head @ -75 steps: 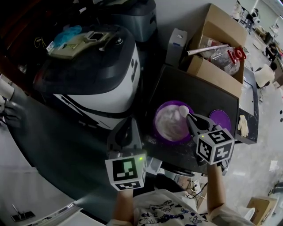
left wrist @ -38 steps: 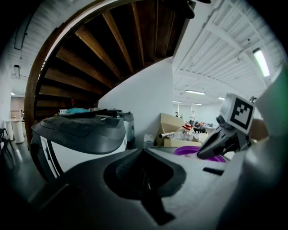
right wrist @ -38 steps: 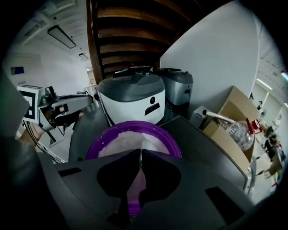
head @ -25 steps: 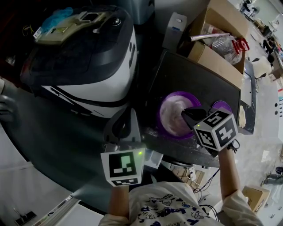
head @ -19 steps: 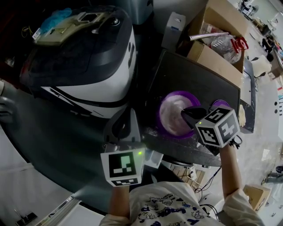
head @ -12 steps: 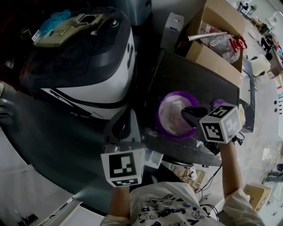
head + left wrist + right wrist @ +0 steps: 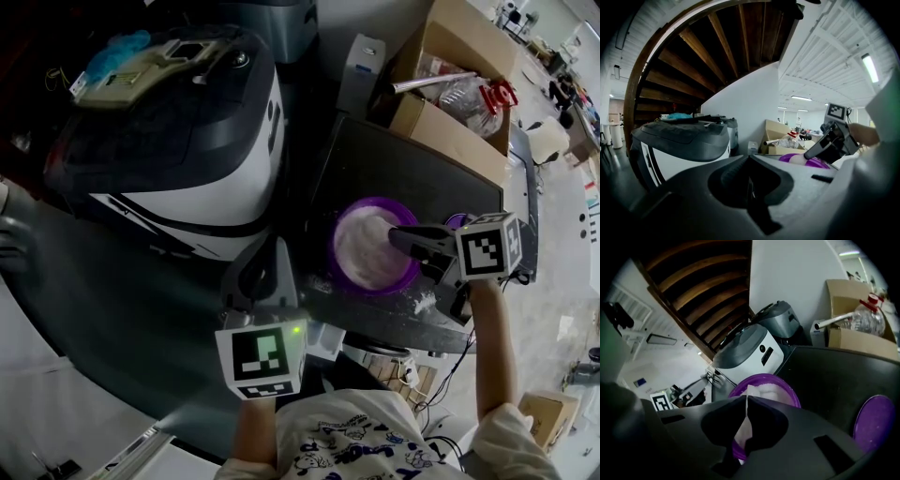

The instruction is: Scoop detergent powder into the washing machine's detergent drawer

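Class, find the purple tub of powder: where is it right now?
Head view, right of centre: the tub stands on the dark table, just right of the washing machine, with the right gripper holding a scoop over its right rim.

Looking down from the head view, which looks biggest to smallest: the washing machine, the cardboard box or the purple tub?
1. Washing machine
2. Cardboard box, though it sits farther from the camera
3. Purple tub
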Demonstrator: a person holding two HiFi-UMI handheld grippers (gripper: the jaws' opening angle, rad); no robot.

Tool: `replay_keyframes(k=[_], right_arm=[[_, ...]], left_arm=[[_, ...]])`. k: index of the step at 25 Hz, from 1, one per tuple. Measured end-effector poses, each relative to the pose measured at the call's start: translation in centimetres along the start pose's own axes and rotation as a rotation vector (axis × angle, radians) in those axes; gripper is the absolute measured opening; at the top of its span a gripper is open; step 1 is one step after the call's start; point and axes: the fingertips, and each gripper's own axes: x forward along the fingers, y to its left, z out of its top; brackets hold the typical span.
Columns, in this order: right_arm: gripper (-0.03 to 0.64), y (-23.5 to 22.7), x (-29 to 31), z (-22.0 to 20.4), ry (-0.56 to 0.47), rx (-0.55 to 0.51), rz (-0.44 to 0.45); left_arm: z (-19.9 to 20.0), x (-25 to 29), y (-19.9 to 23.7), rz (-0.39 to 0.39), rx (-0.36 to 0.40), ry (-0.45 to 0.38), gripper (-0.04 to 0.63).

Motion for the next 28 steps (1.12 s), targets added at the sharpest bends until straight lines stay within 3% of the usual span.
replay_keyframes(k=[13, 19, 28], right_arm=[[0.021, 2.5, -1.8, -0.4, -0.214, 0.331, 0.219], [0.021, 5.2, -2.7, -0.8, -0.334, 0.524, 0.394], [0.021, 9.2, -3.6, -2.7, -0.445, 0.622, 0.544]], left_arm=[[0.8, -1.3, -0.8, -0.035, -0.009, -0.033, 0.005], [0.9, -2.2, -0.6, -0.068, 0.02, -0.049, 0.005], [0.5, -3.9, -0.8, -0.101, 0.044, -0.06, 0.005]])
